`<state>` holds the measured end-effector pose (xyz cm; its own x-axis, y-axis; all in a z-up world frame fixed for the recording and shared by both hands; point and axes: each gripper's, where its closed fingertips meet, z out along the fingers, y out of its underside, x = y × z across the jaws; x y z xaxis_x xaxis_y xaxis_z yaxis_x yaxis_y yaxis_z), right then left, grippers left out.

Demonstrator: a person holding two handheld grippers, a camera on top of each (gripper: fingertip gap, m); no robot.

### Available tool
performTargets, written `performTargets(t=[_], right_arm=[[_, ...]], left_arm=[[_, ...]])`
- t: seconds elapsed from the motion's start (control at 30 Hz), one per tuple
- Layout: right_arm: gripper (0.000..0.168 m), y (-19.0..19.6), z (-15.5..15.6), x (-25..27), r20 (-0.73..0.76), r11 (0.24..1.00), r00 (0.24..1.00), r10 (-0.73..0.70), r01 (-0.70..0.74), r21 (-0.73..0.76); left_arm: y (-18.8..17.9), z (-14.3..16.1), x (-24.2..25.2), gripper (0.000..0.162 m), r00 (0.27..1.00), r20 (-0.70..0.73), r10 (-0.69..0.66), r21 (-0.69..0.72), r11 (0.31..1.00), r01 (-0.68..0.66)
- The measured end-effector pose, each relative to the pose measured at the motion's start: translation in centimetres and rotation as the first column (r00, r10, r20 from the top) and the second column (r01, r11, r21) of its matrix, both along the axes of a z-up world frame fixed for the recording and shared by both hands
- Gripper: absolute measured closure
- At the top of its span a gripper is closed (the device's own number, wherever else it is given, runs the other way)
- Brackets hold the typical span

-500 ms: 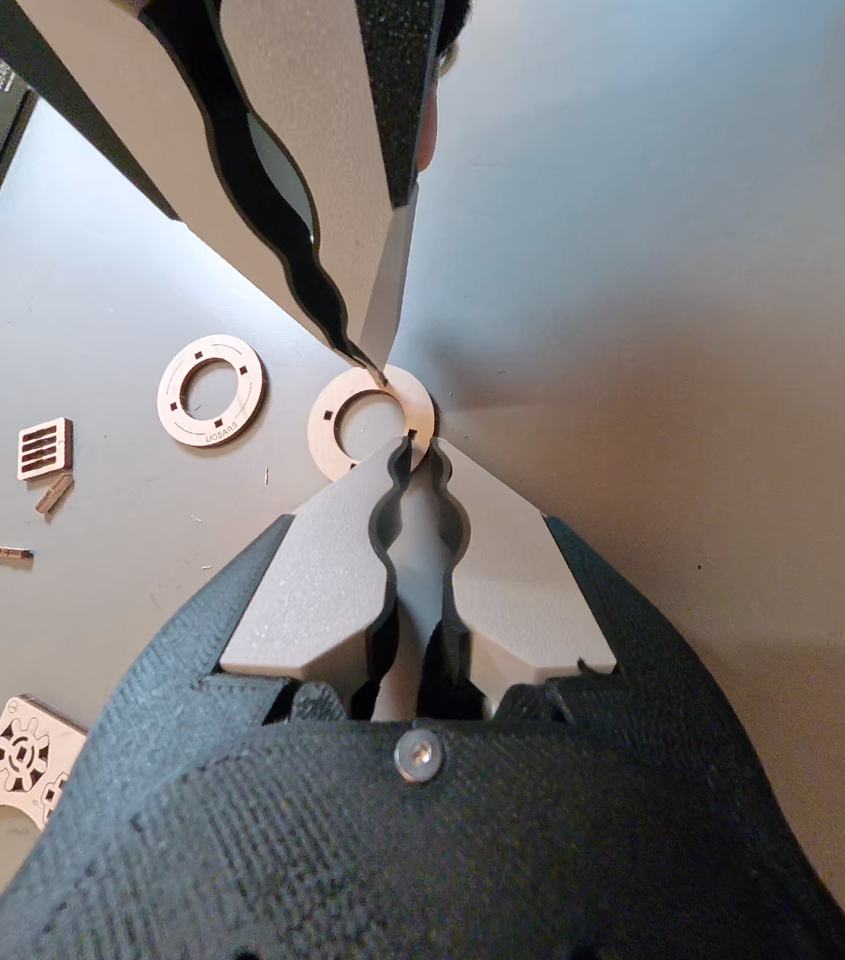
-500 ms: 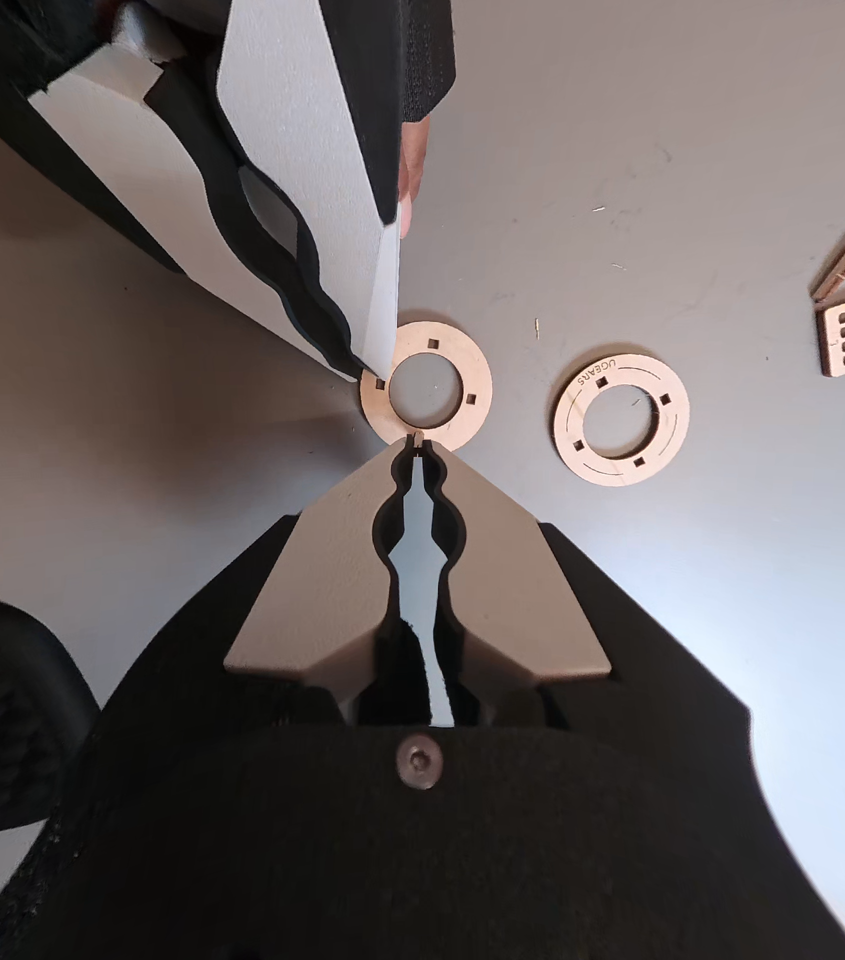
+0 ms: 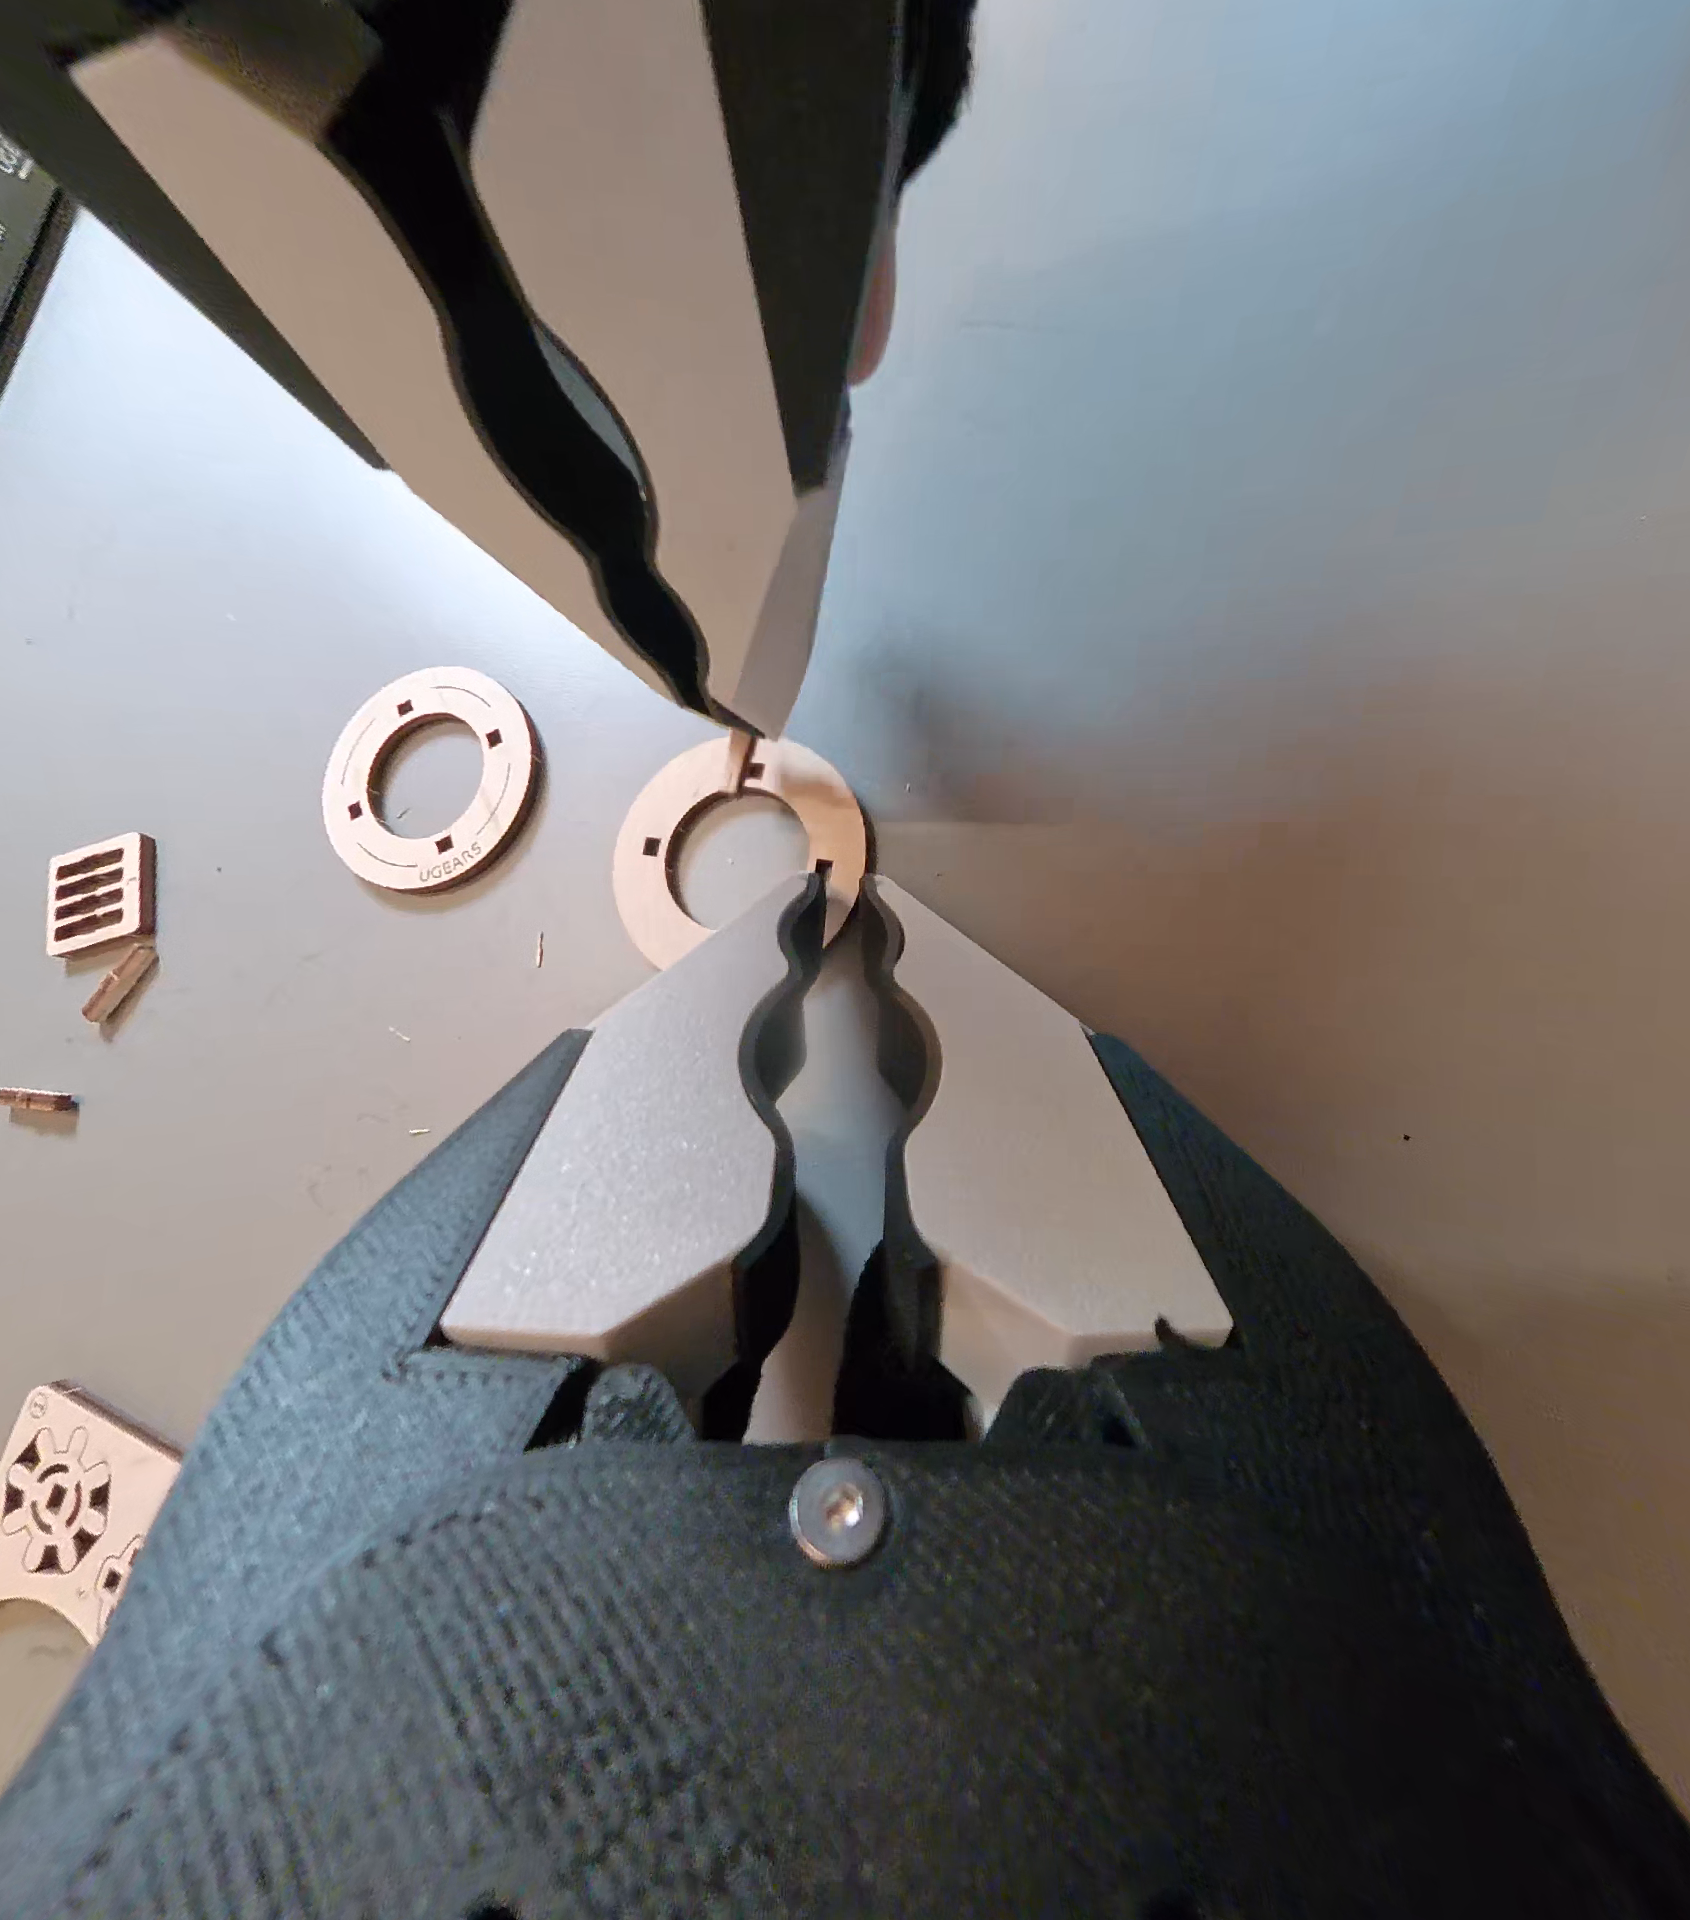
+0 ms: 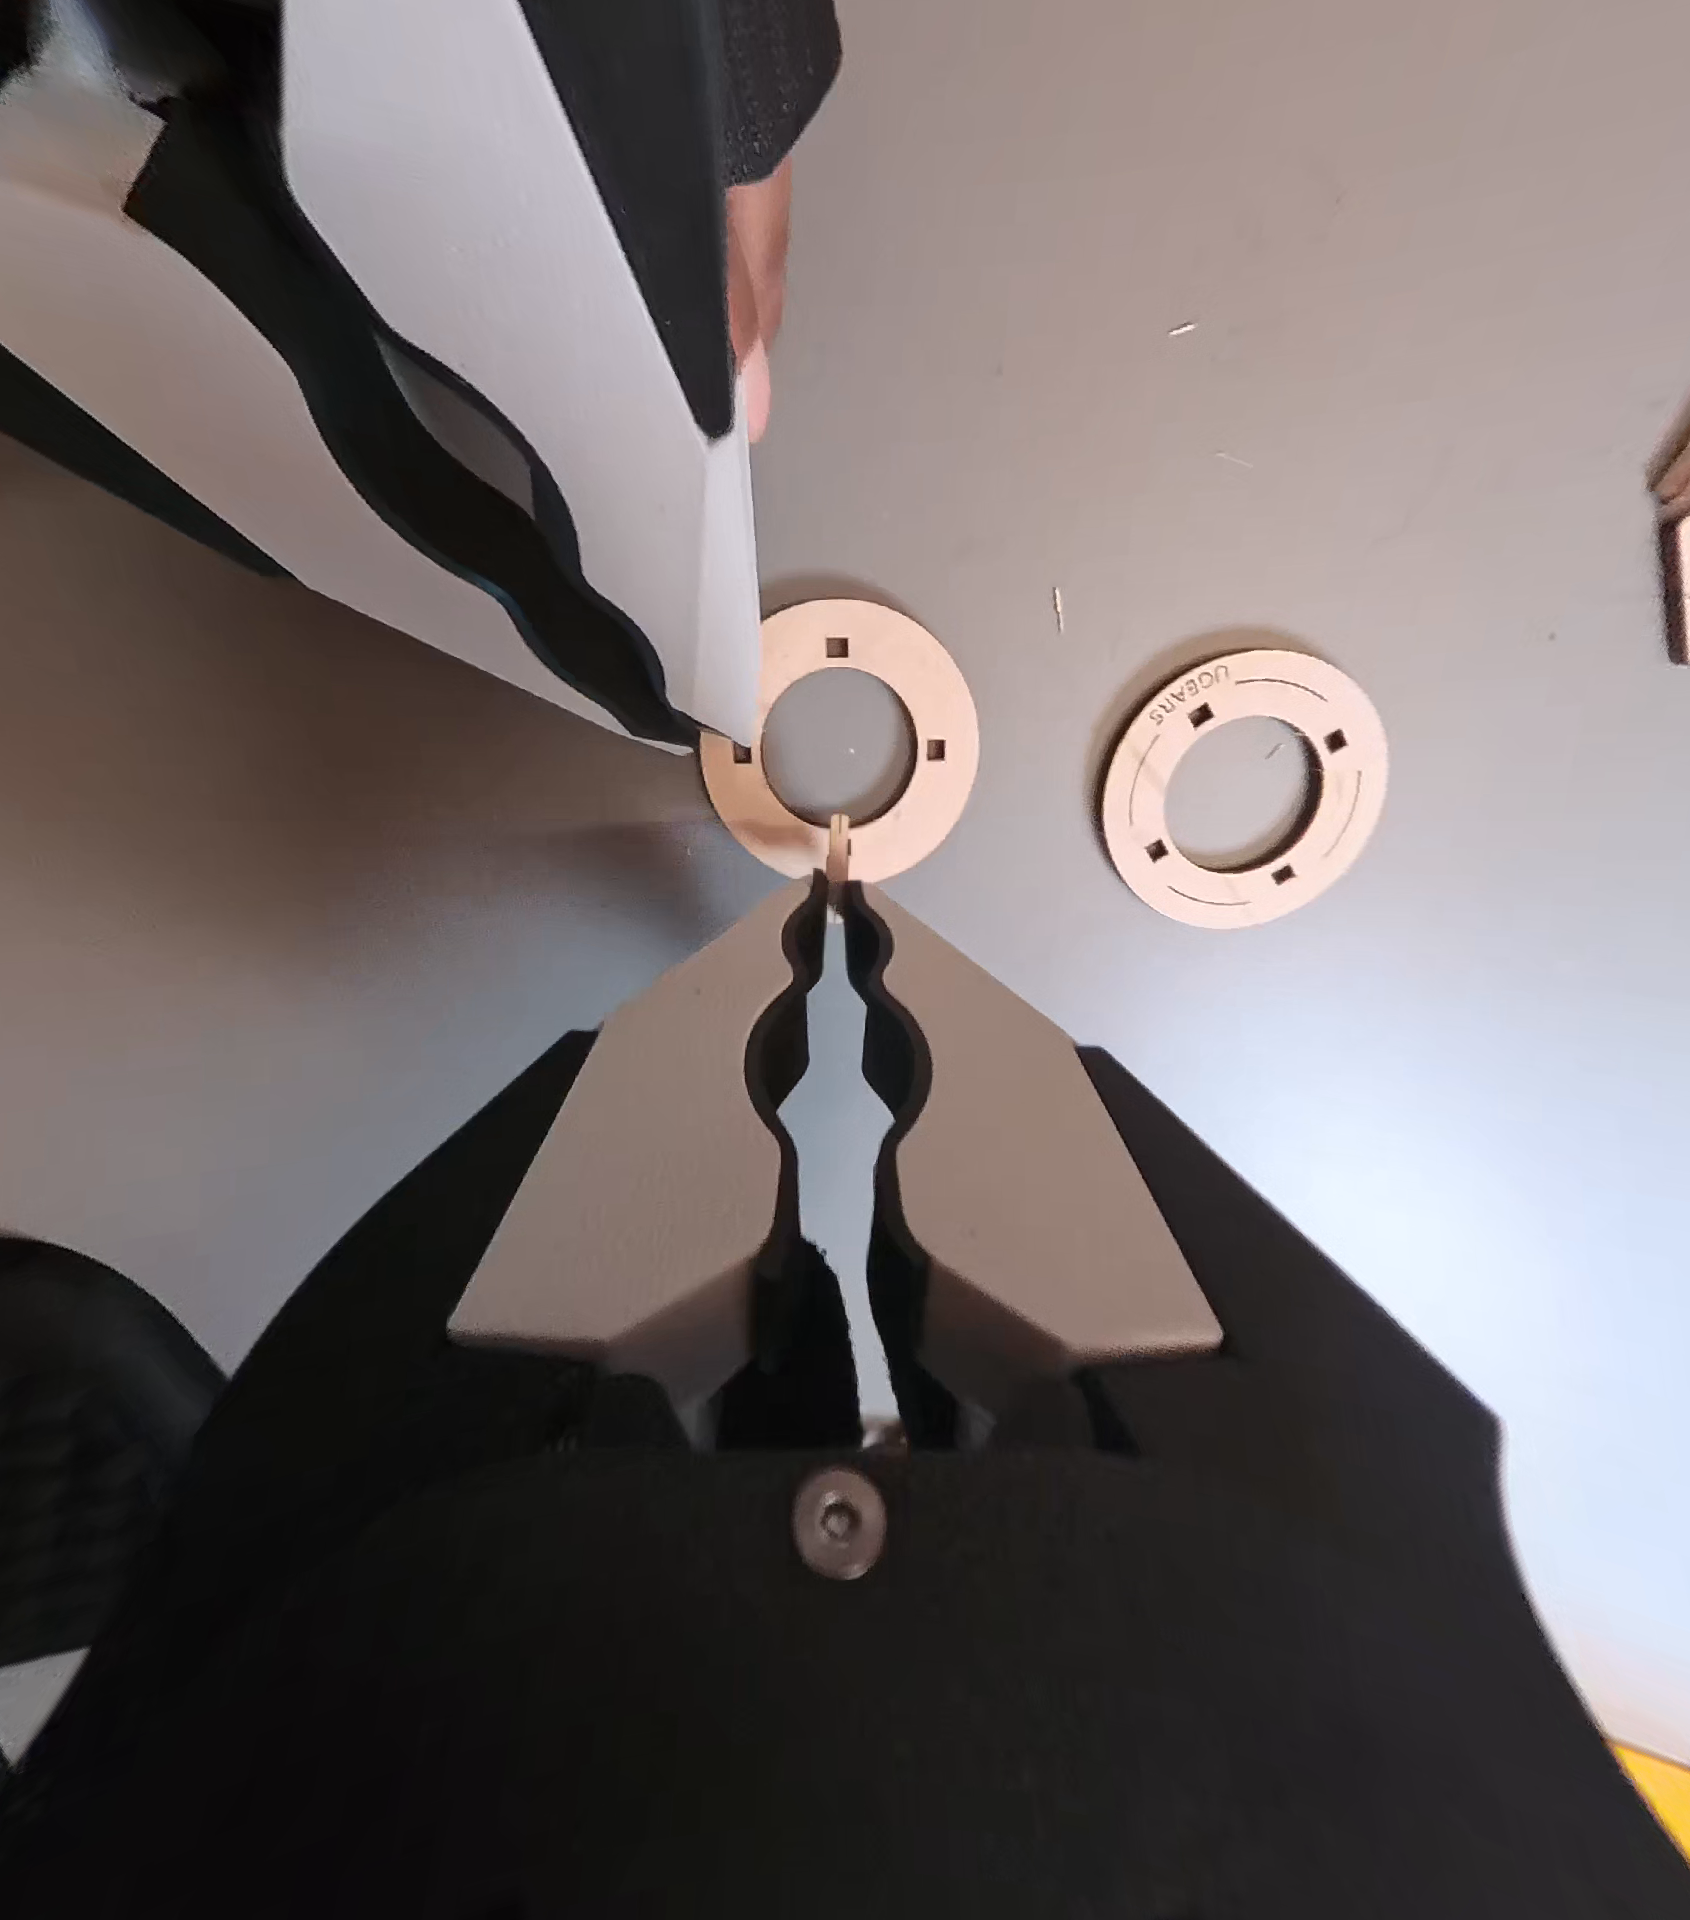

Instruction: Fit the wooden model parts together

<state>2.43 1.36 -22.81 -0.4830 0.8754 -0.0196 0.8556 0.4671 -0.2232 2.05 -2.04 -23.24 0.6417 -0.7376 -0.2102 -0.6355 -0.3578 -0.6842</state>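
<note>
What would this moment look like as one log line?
left gripper: tips on plain ring | right gripper: holding peg at ring slot

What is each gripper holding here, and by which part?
Right gripper pinches a small wooden peg by one end. Left gripper touches the ring at its rim; grip cannot be told.

Pale tan wooden rings (image 4: 839, 746) and a slatted grille (image 3: 100, 895) lie on the plain grey table (image 3: 1340, 623).

Small peg (image 4: 838, 840) upright in flat wooden ring (image 4: 898, 821)
</note>
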Motion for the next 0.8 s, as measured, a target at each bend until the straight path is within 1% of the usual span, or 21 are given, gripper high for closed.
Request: performTargets(t=[0.07, 0.13, 0.23, 0.27, 0.33, 0.4, 0.47, 0.53, 0.63, 0.67, 0.73, 0.8], right_arm=[[0.168, 0.1, -0.2, 0.3, 0.020, 1.000, 1.000, -0.017, 0.018, -0.013], [0.168, -0.2, -0.3, 0.5, 0.021, 0.997, 0.999, -0.041, 0.042, -0.059], [0.168, -1.5, 0.8, 0.4, -0.045, 0.975, 0.996, -0.082, 0.071, -0.212], [0.168, -1.8, 1.2, 0.4, -0.067, 0.961, 0.991, -0.112, 0.090, -0.262], [0.168, -2.8, 2.1, 0.7, -0.122, 0.928, 0.982, -0.143, 0.090, -0.362], [0.168, -3.8, 3.2, 0.9, -0.186, 0.891, 0.967, -0.171, 0.071, -0.449], [0.168, -4.6, 4.3, 1.1, -0.243, 0.860, 0.951, -0.192, 0.043, -0.509], [0.168, -5.3, 5.3, 1.3, -0.312, 0.847, 0.930, -0.195, 0.000, -0.531], [0.168, -6.2, 7.2, 1.6, -0.438, 0.840, 0.880, -0.185, -0.090, -0.535], [0.168, -6.4, 7.6, 1.7, -0.477, 0.851, 0.862, -0.171, -0.114, -0.512], [0.168, -7.0, 8.9, 2.0, -0.577, 0.873, 0.805, -0.136, -0.178, -0.454], [0.168, -7.5, 10.0, 2.3, -0.658, 0.901, 0.747, -0.098, -0.214, -0.377]], left_arm=[[0.0, 0.0, 0.0, 0.157, 1.000, 0.006, 0.000, -0.003, 1.000, 0.000], [0.0, 0.0, 0.0, 0.157, 1.000, 0.012, 0.003, -0.005, 1.000, -0.003], [-0.1, 0.1, -0.2, 0.156, 0.999, 0.048, 0.023, -0.023, 1.000, -0.021], [0.0, 0.3, -0.4, 0.150, 0.997, 0.070, 0.039, -0.027, 0.999, -0.037], [0.1, 2.0, -0.1, 0.141, 0.980, 0.194, 0.037, -0.024, 0.999, -0.033], [-0.3, 4.0, 0.6, 0.136, 0.941, 0.337, -0.001, -0.026, 1.000, 0.010], [-0.8, 5.2, 1.3, 0.135, 0.911, 0.408, -0.060, -0.003, 0.998, 0.067], [-1.5, 5.9, 1.9, 0.138, 0.894, 0.431, -0.120, 0.034, 0.993, 0.117], [-2.4, 7.5, 2.9, 0.153, 0.853, 0.489, -0.183, 0.077, 0.983, 0.166], [-2.6, 8.0, 3.1, 0.154, 0.845, 0.498, -0.196, 0.092, 0.981, 0.173], [-3.0, 8.9, 3.3, 0.162, 0.839, 0.497, -0.220, 0.132, 0.975, 0.177], [-3.6, 10.0, 3.7, 0.162, 0.818, 0.507, -0.270, 0.186, 0.962, 0.202]])
